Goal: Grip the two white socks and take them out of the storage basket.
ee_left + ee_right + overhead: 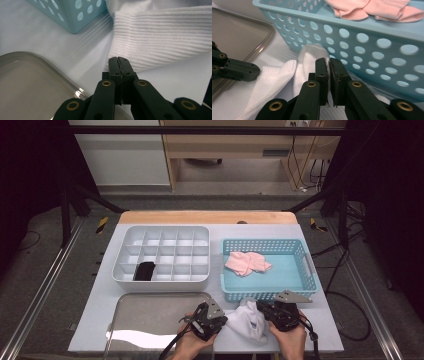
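Note:
A white ribbed sock lies on the table's front edge between my two grippers. My left gripper sits at its left side; in the left gripper view the jaws are pressed together on a corner of the white sock. My right gripper is at the sock's right side. In the right gripper view its jaws pinch a raised fold of the white sock just in front of the blue basket's wall. The left gripper's jaw reaches the sock's far edge.
A blue perforated basket behind the grippers holds a pink sock. A white compartment organizer stands at the back left with a black sock in one front cell. A metal tray lies left of the left gripper.

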Demonstrator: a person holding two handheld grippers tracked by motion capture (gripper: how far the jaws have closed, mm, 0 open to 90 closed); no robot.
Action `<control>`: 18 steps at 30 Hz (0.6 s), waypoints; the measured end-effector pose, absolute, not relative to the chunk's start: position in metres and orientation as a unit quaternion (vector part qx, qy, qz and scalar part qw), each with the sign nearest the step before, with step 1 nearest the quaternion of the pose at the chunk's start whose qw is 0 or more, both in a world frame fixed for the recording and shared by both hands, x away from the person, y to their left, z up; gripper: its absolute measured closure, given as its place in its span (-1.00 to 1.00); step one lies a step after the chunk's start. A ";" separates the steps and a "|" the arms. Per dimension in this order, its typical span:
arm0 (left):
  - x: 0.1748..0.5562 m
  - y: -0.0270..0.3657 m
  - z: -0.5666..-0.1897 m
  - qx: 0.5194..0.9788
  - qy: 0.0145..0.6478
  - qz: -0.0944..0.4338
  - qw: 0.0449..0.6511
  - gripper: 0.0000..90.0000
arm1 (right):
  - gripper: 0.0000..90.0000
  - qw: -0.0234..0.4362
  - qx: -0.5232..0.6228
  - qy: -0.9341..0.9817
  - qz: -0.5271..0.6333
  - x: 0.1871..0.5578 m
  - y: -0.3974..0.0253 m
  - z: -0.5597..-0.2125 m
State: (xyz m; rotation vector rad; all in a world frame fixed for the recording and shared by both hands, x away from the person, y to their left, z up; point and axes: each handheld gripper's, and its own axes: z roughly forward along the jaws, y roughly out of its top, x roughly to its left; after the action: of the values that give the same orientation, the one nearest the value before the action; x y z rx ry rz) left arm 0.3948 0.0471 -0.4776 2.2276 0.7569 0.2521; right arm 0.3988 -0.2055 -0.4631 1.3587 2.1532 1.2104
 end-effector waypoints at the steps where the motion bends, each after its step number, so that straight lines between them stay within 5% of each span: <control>1: 0.395 0.047 -0.476 0.869 0.297 0.102 0.382 0.97 | 0.89 0.161 0.476 0.754 0.423 0.399 -0.206 -0.463; 5: 0.397 0.043 -0.474 0.870 0.295 0.098 0.384 0.41 | 0.89 0.159 0.476 0.755 0.423 0.399 -0.205 -0.463; 10: 0.403 0.038 -0.478 0.864 0.304 0.099 0.388 0.05 | 0.89 0.160 0.475 0.755 0.422 0.398 -0.206 -0.463; 14: 0.405 0.037 -0.481 0.862 0.314 0.085 0.389 0.14 | 0.89 0.160 0.475 0.756 0.422 0.399 -0.206 -0.464; 18: 0.403 0.036 -0.482 0.862 0.313 0.107 0.384 0.50 | 0.89 0.159 0.475 0.757 0.420 0.399 -0.205 -0.464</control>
State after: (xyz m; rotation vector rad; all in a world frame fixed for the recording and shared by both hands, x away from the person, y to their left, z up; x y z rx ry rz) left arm 0.4027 0.0364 -0.4816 2.1971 0.7977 0.2714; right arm 0.3992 -0.2047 -0.4643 1.3569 2.1631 1.2007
